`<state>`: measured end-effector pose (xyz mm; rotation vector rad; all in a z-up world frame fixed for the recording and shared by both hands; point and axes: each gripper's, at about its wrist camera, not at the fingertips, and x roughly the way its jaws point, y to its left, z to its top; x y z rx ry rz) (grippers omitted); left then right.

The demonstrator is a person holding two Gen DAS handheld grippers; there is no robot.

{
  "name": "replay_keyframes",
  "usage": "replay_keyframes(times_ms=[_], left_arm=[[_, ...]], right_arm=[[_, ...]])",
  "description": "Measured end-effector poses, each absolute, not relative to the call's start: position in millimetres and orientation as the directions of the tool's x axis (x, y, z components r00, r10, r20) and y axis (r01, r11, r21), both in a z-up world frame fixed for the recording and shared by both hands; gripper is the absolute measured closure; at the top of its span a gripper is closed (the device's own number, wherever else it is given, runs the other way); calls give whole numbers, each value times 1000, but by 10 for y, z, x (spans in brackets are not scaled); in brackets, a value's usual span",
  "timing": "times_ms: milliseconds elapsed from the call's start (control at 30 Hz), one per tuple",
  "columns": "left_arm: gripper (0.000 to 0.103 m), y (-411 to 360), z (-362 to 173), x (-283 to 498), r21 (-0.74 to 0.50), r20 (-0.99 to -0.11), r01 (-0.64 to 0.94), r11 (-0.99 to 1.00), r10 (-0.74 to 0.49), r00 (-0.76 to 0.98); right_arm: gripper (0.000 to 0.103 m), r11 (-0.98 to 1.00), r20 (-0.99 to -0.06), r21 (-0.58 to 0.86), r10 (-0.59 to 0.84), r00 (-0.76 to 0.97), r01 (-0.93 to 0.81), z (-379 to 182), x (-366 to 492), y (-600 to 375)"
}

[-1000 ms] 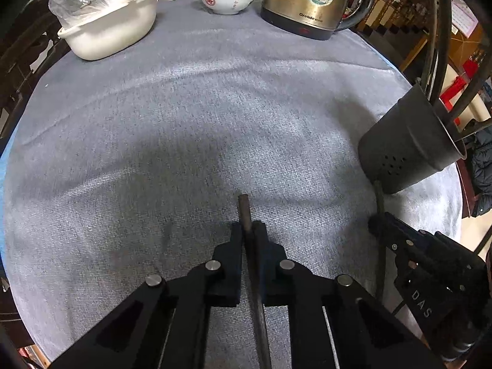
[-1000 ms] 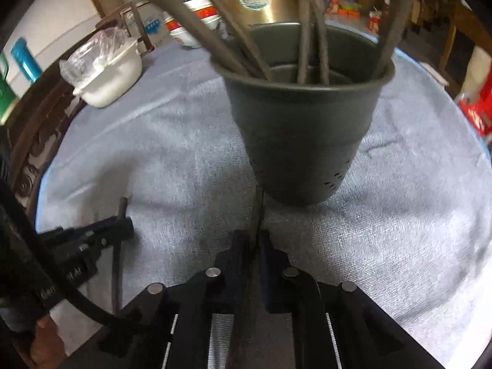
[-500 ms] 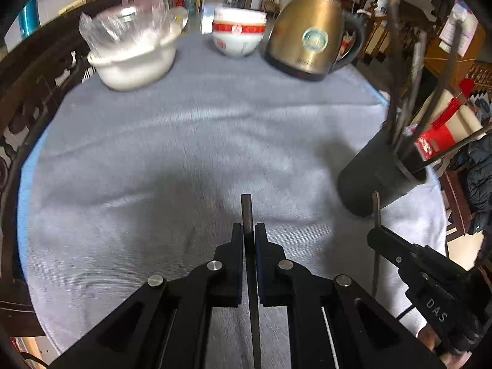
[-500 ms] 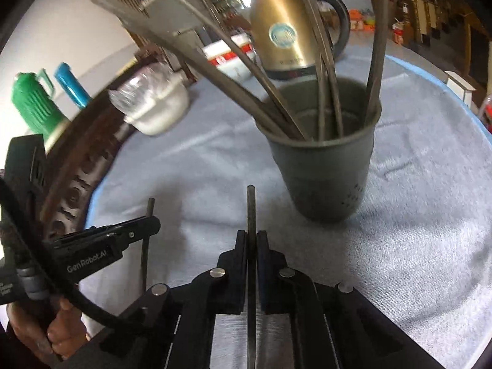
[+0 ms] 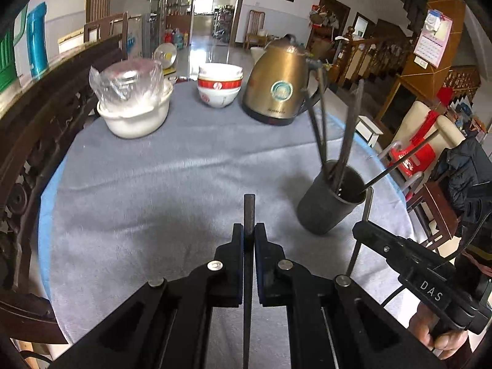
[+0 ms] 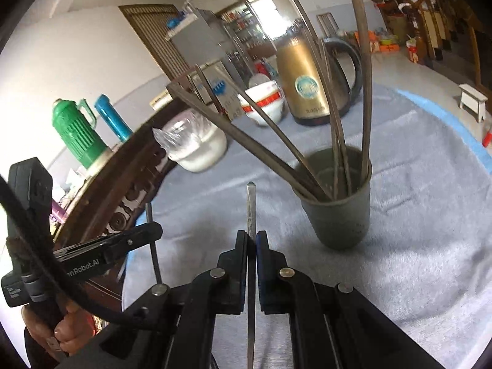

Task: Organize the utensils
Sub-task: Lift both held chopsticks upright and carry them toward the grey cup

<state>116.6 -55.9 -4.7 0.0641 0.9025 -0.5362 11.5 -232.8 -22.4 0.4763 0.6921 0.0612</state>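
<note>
1. Looking along the left tool [image 5: 249,240], I see its two jaws pinching a dark chopstick [image 5: 249,212] that runs straight out ahead between them, blunt end forward, above the grey-clothed surface [image 5: 153,184].
2. That view also catches the right tool [image 5: 363,230] from the side, low on the right, clamped on a second chopstick [image 5: 366,206] standing nearly upright just beside the holder [image 5: 329,209]; a hand [image 5: 436,335] grips its handle.
3. The right wrist view gives the reverse: the right tool [image 6: 252,243] has its jaws pressed onto its own chopstick [image 6: 251,209], long axis dead ahead, tip to the left of the holder [image 6: 341,218].
4. Only here do the left tool [image 6: 150,230] seen side-on with its chopstick [image 6: 152,246] upright, the green flask [image 6: 77,132] and the blue flask [image 6: 112,117] show.
5. Several chopsticks already stand in the holder, fanned outward, some leaning left across the space above the held one.
6. Farther back on the surface stand a gold kettle [image 5: 276,86], stacked red-banded bowls [image 5: 220,86] and a white bowl [image 5: 135,117] with a plastic bag in it, all well apart from both tools.
7. A dark carved chair back [image 5: 33,123] edges the surface on the left.
</note>
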Motion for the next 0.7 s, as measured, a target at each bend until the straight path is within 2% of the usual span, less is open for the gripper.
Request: replay_keyframes(times_ms=[700], left_arm=[[96,-680,324,996,-99,-704,475,874,-399,588]], right_arm=[[97,905,-535,420,188,824,67,90,-18,-2277]])
